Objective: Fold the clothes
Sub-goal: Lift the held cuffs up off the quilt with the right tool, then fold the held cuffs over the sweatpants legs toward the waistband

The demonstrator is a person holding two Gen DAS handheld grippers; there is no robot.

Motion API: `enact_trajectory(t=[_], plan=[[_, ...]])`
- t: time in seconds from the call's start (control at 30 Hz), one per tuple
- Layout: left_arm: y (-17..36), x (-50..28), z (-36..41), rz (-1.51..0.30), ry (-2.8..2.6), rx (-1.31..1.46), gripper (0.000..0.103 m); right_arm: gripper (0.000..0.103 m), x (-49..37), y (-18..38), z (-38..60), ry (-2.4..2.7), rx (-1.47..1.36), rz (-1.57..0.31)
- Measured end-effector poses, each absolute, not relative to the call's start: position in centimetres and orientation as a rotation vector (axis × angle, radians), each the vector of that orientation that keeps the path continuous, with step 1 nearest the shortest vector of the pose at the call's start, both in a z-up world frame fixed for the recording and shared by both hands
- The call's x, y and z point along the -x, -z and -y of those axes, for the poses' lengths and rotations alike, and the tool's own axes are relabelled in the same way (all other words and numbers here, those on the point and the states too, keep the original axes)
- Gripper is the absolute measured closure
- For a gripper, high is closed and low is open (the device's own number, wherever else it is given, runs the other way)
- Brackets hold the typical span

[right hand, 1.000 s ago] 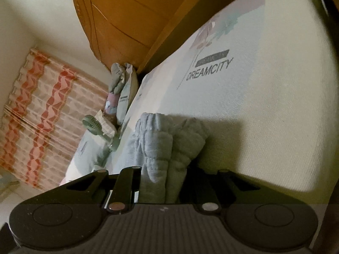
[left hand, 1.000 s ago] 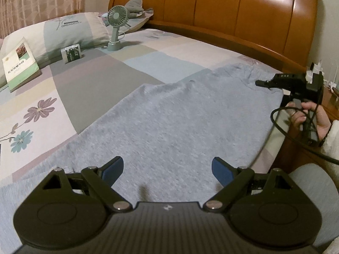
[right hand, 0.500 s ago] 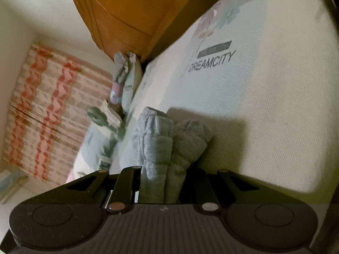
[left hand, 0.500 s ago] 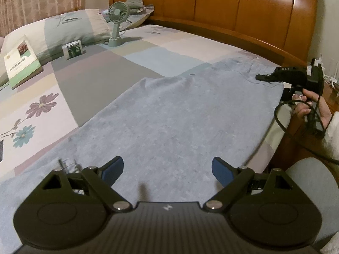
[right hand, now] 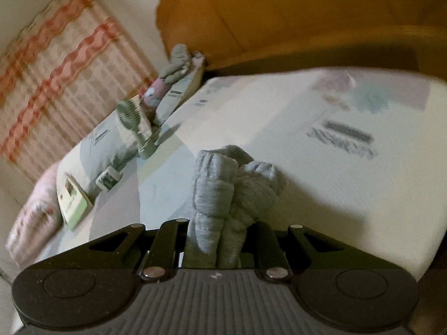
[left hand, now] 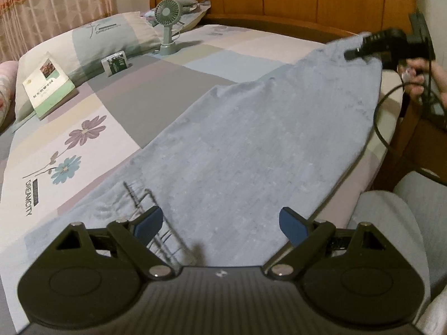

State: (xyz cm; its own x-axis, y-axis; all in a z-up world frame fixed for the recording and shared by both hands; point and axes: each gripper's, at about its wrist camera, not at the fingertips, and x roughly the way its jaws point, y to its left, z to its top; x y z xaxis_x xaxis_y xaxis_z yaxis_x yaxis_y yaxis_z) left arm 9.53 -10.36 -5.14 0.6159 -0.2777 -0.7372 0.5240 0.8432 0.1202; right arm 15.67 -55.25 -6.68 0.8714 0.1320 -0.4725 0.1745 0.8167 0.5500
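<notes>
Right gripper (right hand: 213, 240) pinching grey garment (left hand: 251, 139) edge, left gripper (left hand: 220, 224) spread above hem.

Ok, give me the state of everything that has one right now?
Left gripper: open, above the cloth.
Right gripper: shut on bunched garment edge.
Grey garment: spread flat on the bed, unfolded.
Desk fan: upright.
Book: closed, leaning on the pillow.

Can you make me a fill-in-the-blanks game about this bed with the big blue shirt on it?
1. The right gripper is shut on a bunched corner of the light blue-grey ____.
2. The left gripper hovers with its jaws ____.
3. The small green ____ stands on the bedsheet near the pillow.
4. The green-covered book leans on the ____.

Missing words: shirt; open; fan; pillow
</notes>
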Motion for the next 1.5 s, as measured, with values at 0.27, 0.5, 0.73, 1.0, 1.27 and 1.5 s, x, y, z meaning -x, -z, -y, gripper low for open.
enact_trajectory(t=[0.27,0.5,0.73,1.0,1.27,1.5], plan=[[5.1,-9.0,8.0,-0.774,0.481,-0.348,0.013,0.084,-15.3,1.2,48.5,0.005,-0.352,-0.5],[4.9,-8.3,5.7,-0.75,0.48,-0.345,0.012,0.084,-15.0,-1.5,41.6,-0.01,-0.135,-0.485],[4.2,-7.7,2.9,-0.709,0.469,-0.302,0.012,0.084,-14.4,-3.1,35.1,-0.036,0.011,-0.474],[4.1,-7.5,0.8,-0.705,0.447,-0.29,0.012,0.084,-14.3,-2.8,28.2,-0.117,0.128,-0.492],[4.2,-6.7,-0.2,-0.708,0.416,-0.305,0.011,0.084,-14.1,-1.9,22.7,-0.194,0.257,-0.52],[4.5,-6.2,-1.3,-0.728,0.395,-0.327,0.011,0.084,-12.9,-1.6,18.9,-0.246,0.35,-0.515]])
